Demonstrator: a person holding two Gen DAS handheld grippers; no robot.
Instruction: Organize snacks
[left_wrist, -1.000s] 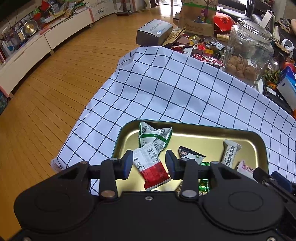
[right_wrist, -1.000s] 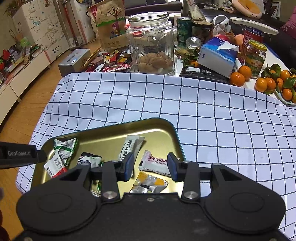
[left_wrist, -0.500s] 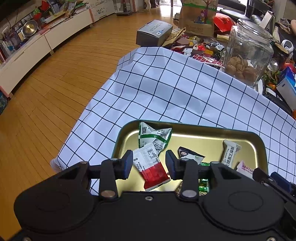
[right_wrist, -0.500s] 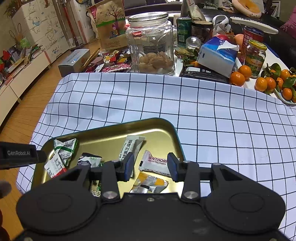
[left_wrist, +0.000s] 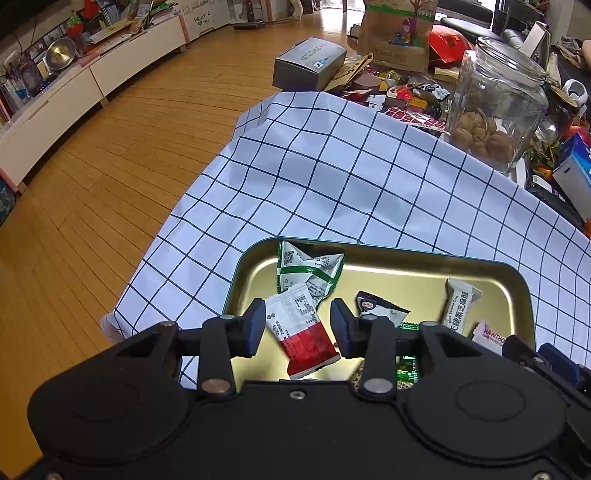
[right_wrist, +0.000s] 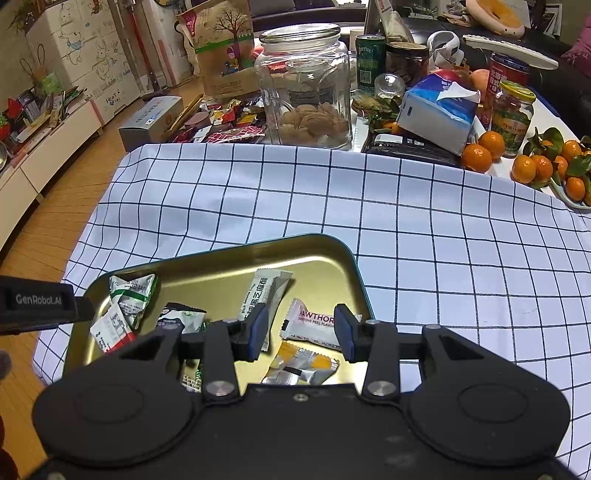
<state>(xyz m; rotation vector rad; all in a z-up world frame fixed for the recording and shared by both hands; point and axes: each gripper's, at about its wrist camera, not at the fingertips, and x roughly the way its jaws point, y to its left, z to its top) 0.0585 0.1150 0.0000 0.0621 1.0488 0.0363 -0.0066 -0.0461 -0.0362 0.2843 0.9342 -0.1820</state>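
Nothing shifted over the last second. Left tool (left_wrist: 297, 328) and right tool (right_wrist: 301, 332) hovering motionless, jaws part-open, gripping nothing. Wrapped snack packets, red-and-white one (left_wrist: 303, 334) included, lying inside gold metal tray (right_wrist: 229, 266) at tabletop's six o'clock; sorting apparently paused or finished.

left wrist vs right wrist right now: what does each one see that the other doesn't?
Left wrist only: the left gripper, jaws apart over the red-and-white packet, and a long stretch of wooden floor.
Right wrist only: the right gripper, jaws apart, the orange-and-silver packet, the mandarins and the green can.
Both: the gold tray, checked cloth, glass jar, hawthorn packet.
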